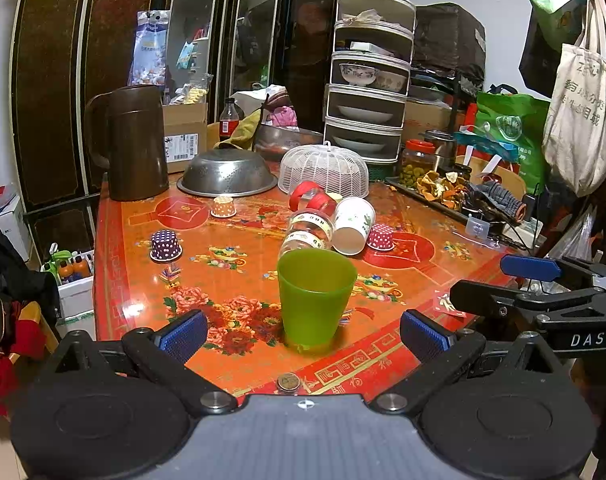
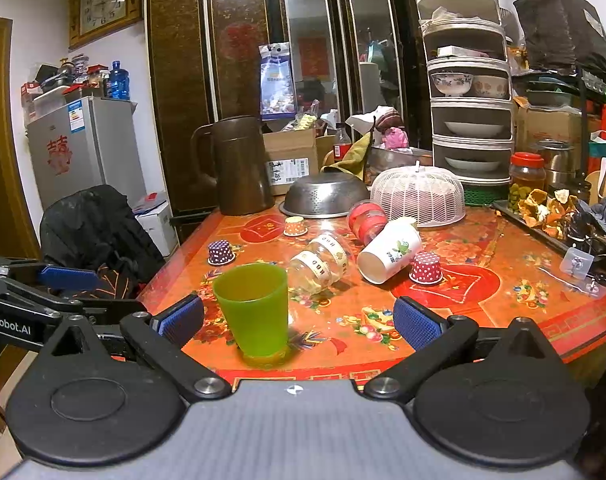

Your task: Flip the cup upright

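Observation:
A green plastic cup [image 1: 315, 300] stands upright, mouth up, near the front edge of the red patterned table [image 1: 239, 364]. My left gripper [image 1: 303, 338] is open and empty, its blue pads on either side of the cup but apart from it. In the right wrist view the cup [image 2: 253, 312] stands left of centre. My right gripper [image 2: 299, 322] is open and empty, the cup just inside its left pad. A white paper cup [image 1: 353, 226] lies on its side further back, also in the right wrist view [image 2: 389, 256].
A clear glass jar [image 1: 307, 232] and a red-lidded jar [image 1: 311, 198] lie on their sides mid-table. Small dotted cups [image 1: 165, 245] [image 1: 381, 237] [image 1: 223, 206] sit upside down. A brown jug [image 1: 137, 144], a steel colander [image 1: 227, 174] and a white mesh cover [image 1: 325, 168] stand behind.

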A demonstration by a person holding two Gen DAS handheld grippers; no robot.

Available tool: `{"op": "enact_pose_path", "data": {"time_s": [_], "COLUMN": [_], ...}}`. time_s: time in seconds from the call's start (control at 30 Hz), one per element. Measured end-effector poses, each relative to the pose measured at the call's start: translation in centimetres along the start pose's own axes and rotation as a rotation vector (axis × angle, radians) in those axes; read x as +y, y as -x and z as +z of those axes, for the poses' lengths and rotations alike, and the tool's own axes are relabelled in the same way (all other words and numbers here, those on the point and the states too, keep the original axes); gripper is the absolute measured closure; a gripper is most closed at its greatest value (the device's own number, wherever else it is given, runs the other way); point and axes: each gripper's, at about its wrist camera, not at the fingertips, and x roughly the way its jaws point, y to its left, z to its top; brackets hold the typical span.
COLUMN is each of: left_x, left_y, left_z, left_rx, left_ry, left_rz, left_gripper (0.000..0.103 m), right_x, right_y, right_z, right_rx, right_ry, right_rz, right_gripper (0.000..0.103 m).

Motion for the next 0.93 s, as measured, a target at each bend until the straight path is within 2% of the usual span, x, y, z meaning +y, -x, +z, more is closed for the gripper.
{"op": "enact_pose_path", "data": {"time_s": [0.93], "left_x": [0.12], "left_y": [-0.27], "left_z": [-0.08], "left_rx": [0.005], "left_ry": [0.004], "left_rz": [0.003], "left_gripper": [0.0], "right_x": [0.14], "right_y": [0.05], "right_z": [-0.15], "right_rx": [-0.002], "right_ry": [0.005], "right_rz": [0.002], "right_gripper": [0.001]}}
